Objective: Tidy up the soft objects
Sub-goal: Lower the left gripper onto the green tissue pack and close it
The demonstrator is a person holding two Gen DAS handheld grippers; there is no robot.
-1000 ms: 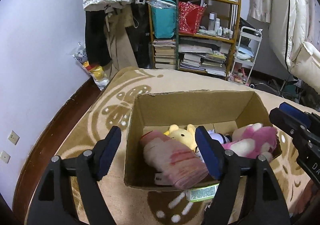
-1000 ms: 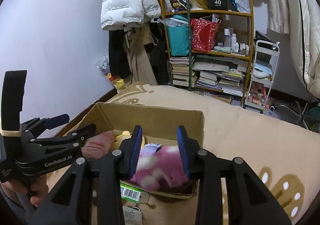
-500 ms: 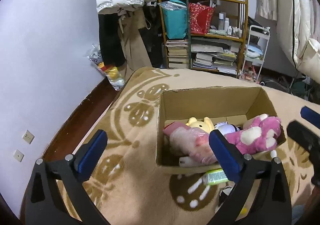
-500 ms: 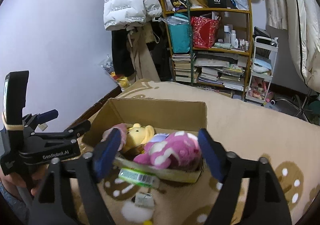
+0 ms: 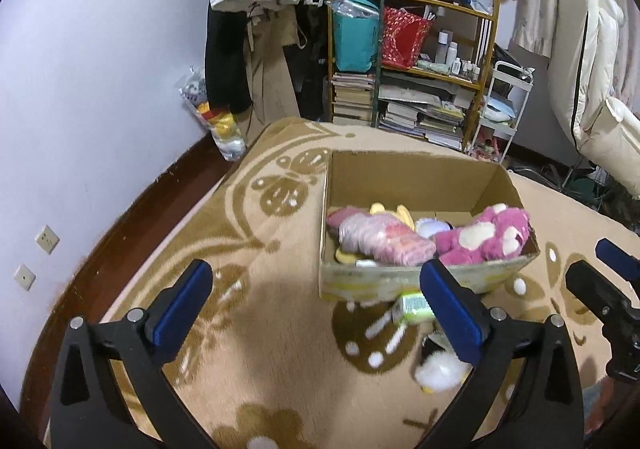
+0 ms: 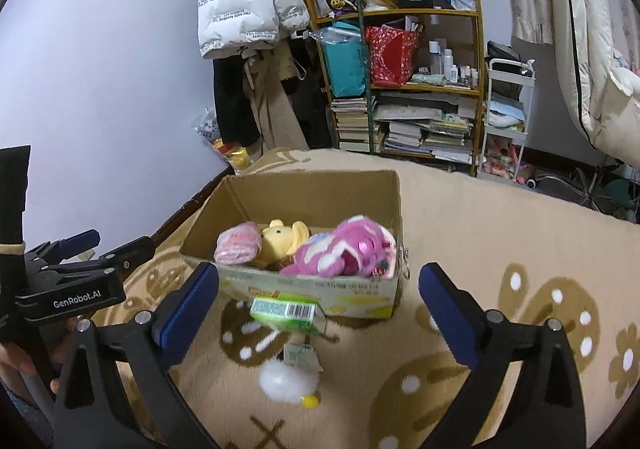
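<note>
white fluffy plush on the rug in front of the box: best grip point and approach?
Grip the small white fluffy plush toy across its round body, coming straight down from above with the right gripper. It lies free on the tan patterned rug, apart from the cardboard box; avoid its paper tag and small yellow tip.

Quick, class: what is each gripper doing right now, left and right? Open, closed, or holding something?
Left gripper: open, holding nothing.
Right gripper: open, holding nothing.

A beige patterned rug point(image 5: 260, 313) covers dark floor; lilac wall point(image 5: 100, 69) left, cluttered wooden shelf point(image 6: 404, 89) behind, perhaps bamboo.
</note>
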